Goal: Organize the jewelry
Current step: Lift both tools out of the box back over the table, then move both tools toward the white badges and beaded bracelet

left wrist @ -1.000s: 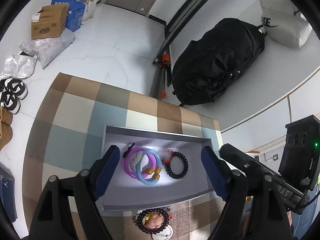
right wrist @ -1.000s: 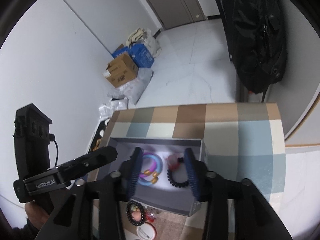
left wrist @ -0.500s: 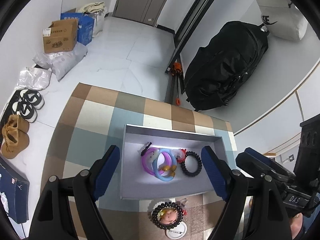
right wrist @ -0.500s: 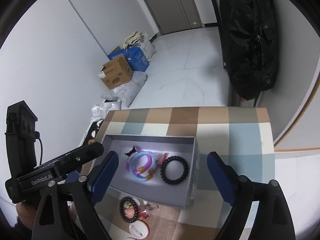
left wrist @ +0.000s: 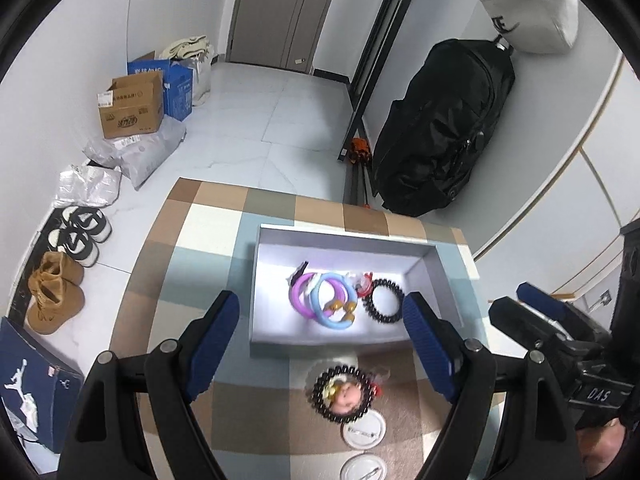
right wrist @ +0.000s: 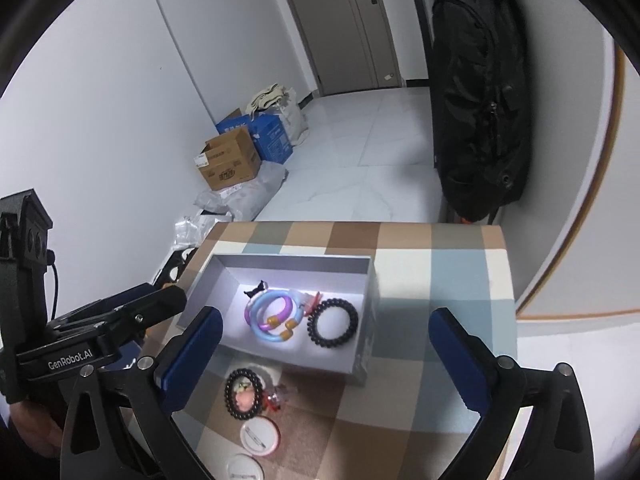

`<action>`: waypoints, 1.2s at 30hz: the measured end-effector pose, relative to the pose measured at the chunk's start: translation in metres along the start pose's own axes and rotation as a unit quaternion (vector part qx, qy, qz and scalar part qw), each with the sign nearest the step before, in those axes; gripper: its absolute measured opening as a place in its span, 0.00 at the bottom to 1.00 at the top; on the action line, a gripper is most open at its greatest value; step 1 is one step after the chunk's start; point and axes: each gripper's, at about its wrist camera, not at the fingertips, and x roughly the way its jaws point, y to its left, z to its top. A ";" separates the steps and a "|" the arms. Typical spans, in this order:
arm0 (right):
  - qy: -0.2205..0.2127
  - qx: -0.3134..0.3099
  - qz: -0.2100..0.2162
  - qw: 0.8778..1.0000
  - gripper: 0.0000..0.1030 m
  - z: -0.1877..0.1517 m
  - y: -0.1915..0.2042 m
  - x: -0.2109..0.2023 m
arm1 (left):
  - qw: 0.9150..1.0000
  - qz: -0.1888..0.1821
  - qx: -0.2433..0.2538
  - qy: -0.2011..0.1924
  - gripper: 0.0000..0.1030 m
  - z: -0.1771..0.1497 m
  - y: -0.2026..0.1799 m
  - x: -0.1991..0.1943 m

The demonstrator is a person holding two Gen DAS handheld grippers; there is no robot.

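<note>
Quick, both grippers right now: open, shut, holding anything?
Left gripper: open, holding nothing.
Right gripper: open wide, its jaws have just been opening, nothing between them; the black spiral hair tie lies in the grey box.

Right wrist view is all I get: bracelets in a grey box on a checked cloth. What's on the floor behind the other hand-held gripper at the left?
Observer: The left wrist view shows a pair of tan boots standing there by the wall.
Operator: Anything nearer than those?
Observer: A dark blue shoebox with a white jumping figure printed on it.
Operator: And above the black backpack, where my picture cuts off?
Observer: A white tote bag hangs on the wall just above the black backpack.
</note>
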 end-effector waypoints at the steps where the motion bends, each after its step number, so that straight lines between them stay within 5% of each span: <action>1: -0.001 -0.004 -0.001 1.000 1.00 -0.003 0.001 -0.003 | 1.000 0.003 0.004 -0.002 0.78 -0.003 -0.001 -0.001; 10: 0.000 -0.037 -0.017 0.999 1.00 -0.028 0.009 -0.019 | 1.000 0.013 0.012 0.007 0.79 -0.033 -0.001 -0.011; 15: 0.006 -0.033 -0.019 0.999 1.00 -0.038 0.007 -0.025 | 1.000 0.018 0.017 0.014 0.88 -0.048 -0.006 -0.012; 26: 0.036 -0.015 -0.022 0.999 1.00 -0.061 0.004 -0.024 | 0.995 0.005 0.036 0.087 0.88 -0.081 -0.020 0.005; 36: 0.040 0.035 -0.019 0.998 1.00 -0.060 -0.016 -0.030 | 0.989 0.039 0.055 0.128 0.88 -0.097 -0.027 0.022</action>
